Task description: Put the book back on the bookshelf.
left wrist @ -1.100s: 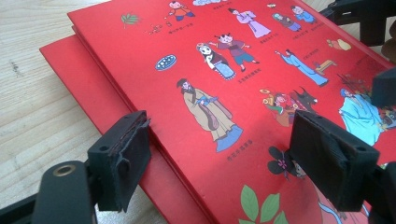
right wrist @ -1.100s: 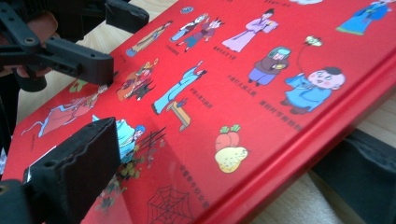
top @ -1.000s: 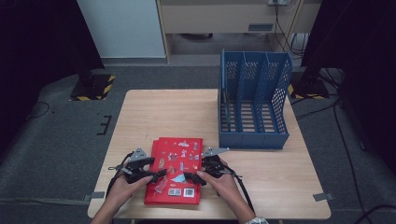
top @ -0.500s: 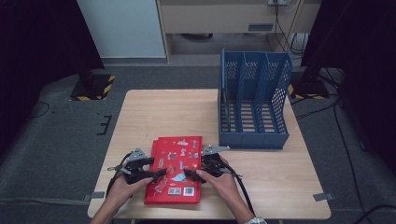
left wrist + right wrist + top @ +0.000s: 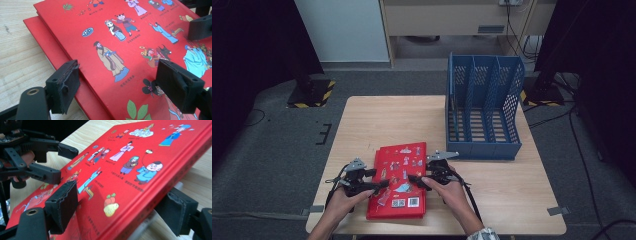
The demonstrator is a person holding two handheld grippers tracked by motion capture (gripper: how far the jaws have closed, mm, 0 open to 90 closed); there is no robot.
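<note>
Right gripper [image 5: 416, 179]: jaws have just been closing around the right edge of the red picture book [image 5: 399, 181]. In the right gripper view, 1 jaw sits above the cover and the other below the edge; the upper pad stands just off the cover, so probably not yet clamped, though contact on the underside is hard to judge. Compared with the earlier high views, the book and both hands lie in nearly the same place.

Left gripper [image 5: 379, 179]: jaws spread across the book's left edge, 1 pad over the cover, 1 outside beside the lower cover; no clear pinch.

Judgement: a 2-sided grasp is being set up, likely to lift the book toward the blue file rack [image 5: 484, 107], which stands well apart at the table's [image 5: 377, 120] far right.

Materials: book is a glossy red hardcover, flat and rectangular, printed with small costumed figures; front cover sits slightly raised. Pads are matte black foam-like blocks. Table is pale wood grain. Rack is perforated plastic with 3 slots.
</note>
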